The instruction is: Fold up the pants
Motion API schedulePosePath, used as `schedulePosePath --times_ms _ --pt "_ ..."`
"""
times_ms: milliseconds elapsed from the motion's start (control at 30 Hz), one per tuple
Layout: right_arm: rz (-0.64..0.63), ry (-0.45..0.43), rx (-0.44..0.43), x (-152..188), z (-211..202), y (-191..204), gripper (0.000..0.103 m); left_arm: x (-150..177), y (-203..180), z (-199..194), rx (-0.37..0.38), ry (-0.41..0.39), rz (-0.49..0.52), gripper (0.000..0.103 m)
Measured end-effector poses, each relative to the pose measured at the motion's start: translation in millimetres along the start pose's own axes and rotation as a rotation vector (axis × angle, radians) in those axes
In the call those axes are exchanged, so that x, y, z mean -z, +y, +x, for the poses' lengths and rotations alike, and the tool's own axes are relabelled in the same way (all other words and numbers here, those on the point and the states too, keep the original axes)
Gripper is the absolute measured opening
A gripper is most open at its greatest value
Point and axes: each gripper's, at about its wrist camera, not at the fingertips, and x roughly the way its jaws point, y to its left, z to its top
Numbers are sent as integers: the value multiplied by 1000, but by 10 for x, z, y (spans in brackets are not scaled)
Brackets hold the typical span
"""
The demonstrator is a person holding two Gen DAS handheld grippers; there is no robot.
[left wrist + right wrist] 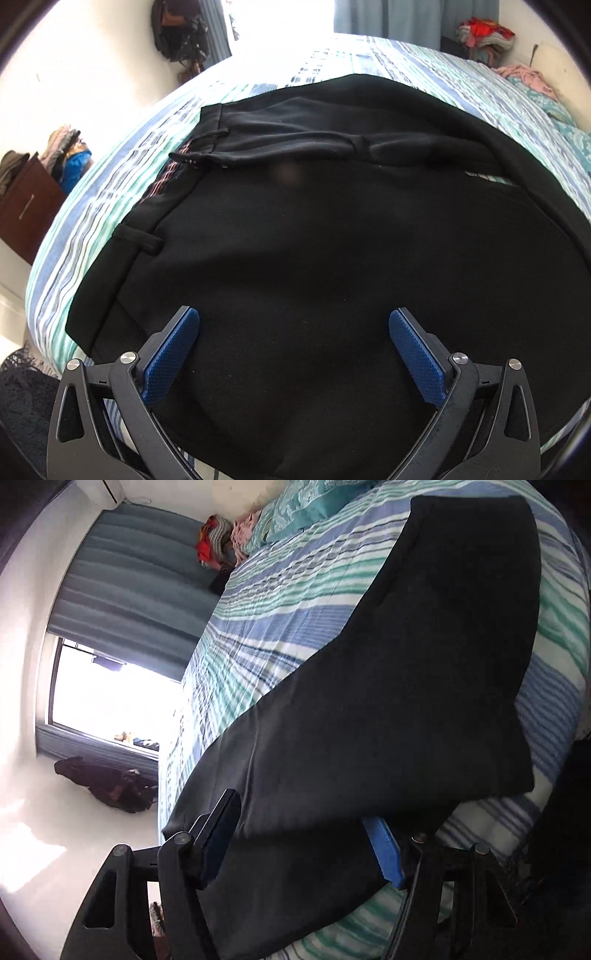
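Note:
Black pants [314, 229] lie on a bed with a blue, green and white striped sheet [110, 192]. In the left wrist view the waistband with belt loops is at the left, and the left gripper [294, 325] hovers over the seat area, jaws wide open with blue pads [173, 350]. In the right wrist view the pants [424, 686] stretch along the bed toward the far hem. The right gripper [306, 819] is open, its fingers straddling the near edge of the fabric, one blue pad [384, 849] partly under the cloth.
Teal pillows [295, 509] and a pile of clothes [221, 542] lie at the bed's head. A brown cabinet [26, 214] with clothes stands left of the bed. A bright window [110, 698], curtains and a hanging dark bag [177, 33] are on the wall.

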Motion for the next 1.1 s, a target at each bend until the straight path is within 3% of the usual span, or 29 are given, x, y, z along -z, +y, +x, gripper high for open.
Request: schedulePosePath --times_ms 133,167,200,267,400,600,733,867,900,967,1000,1033,1100 --pt "-1 -36 12 -160 -5 -49 65 10 -32 28 -2 -10 14 103" --pt "-9 -37 26 -186 6 -45 57 9 -32 31 -5 1 8 103" --pt "-25 -40 55 -222 -2 -36 37 -20 -42 30 -13 20 9 103" --pt "-87 -59 160 -290 -36 0 10 -103 -46 23 -19 80 6 102" --pt "-176 -99 114 -389 -311 238 7 -508 -20 -150 122 52 -49 102" --pt "-439 -147 33 -401 -743 870 6 -1776 139 217 359 47 -274 102" --pt "-489 -161 -14 -413 -979 1042 6 -2244 -2 807 381 159 -335 102" --pt "-516 -194 -54 -445 -1224 1111 6 -2315 -147 1173 382 244 -408 102" --pt "-522 -204 -69 -460 -1293 1128 6 -2312 -157 1205 378 246 -424 98" --pt "-535 -215 -99 -486 -1428 1150 6 -2289 -148 1241 390 244 -451 53" --pt "-541 -212 -104 -503 -1476 1145 6 -2273 -138 1278 420 266 -458 3" --pt "-544 -205 -92 -541 -1487 1127 6 -2233 -113 1246 447 277 -464 5" --pt "-539 -174 -38 -646 -1396 1017 6 -2170 -76 1003 456 221 -436 5"
